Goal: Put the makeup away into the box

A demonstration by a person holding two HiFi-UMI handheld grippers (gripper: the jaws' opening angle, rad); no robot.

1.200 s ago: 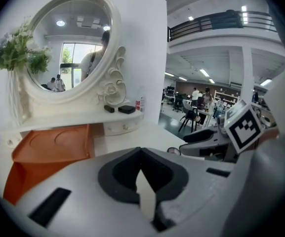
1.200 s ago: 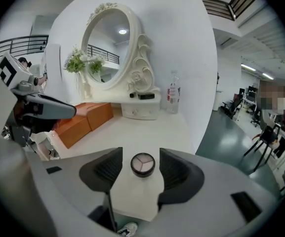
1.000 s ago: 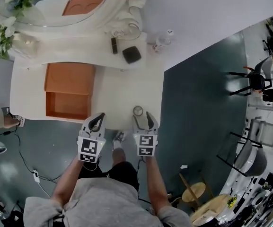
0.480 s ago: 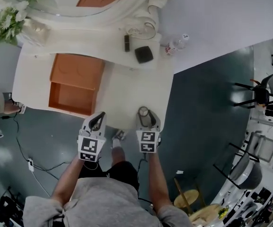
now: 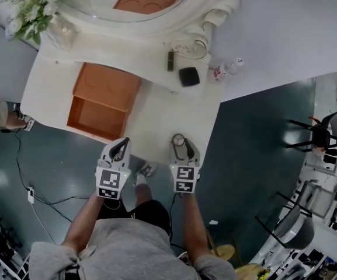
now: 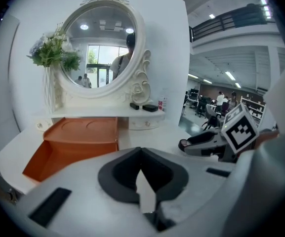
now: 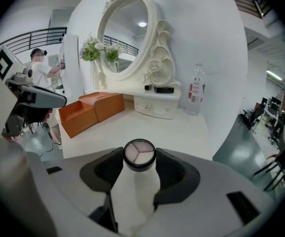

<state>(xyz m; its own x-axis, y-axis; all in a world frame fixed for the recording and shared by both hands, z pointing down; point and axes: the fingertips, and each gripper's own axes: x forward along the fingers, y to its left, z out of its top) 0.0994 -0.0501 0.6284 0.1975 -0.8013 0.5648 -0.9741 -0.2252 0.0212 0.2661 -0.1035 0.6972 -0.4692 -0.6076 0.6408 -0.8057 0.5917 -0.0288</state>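
A small round compact [image 5: 179,140] with a pale three-part top sits between the jaws of my right gripper [image 5: 180,143], which is shut on it just above the near edge of the white dressing table [image 5: 168,112]. In the right gripper view the compact [image 7: 139,153] is pinched at the fingertips of that right gripper [image 7: 139,157]. An open orange box [image 5: 101,104] lies on the table's left side, ahead and left of my left gripper [image 5: 120,148]. The left gripper [image 6: 141,154] is shut and empty; the orange box [image 6: 75,137] shows beyond it.
A black case [image 5: 188,76] and a dark tube [image 5: 170,60] lie on the raised shelf under the oval mirror [image 5: 139,4]. A water bottle [image 5: 226,69] stands at the table's far right corner, flowers [image 5: 34,16] at the far left. Cables cross the floor [image 5: 34,191] on the left.
The right jaws have narrowed onto the compact, which now sits gripped between the fingertips. Both grippers have shifted slightly, and the table sits further up and right in the head view.
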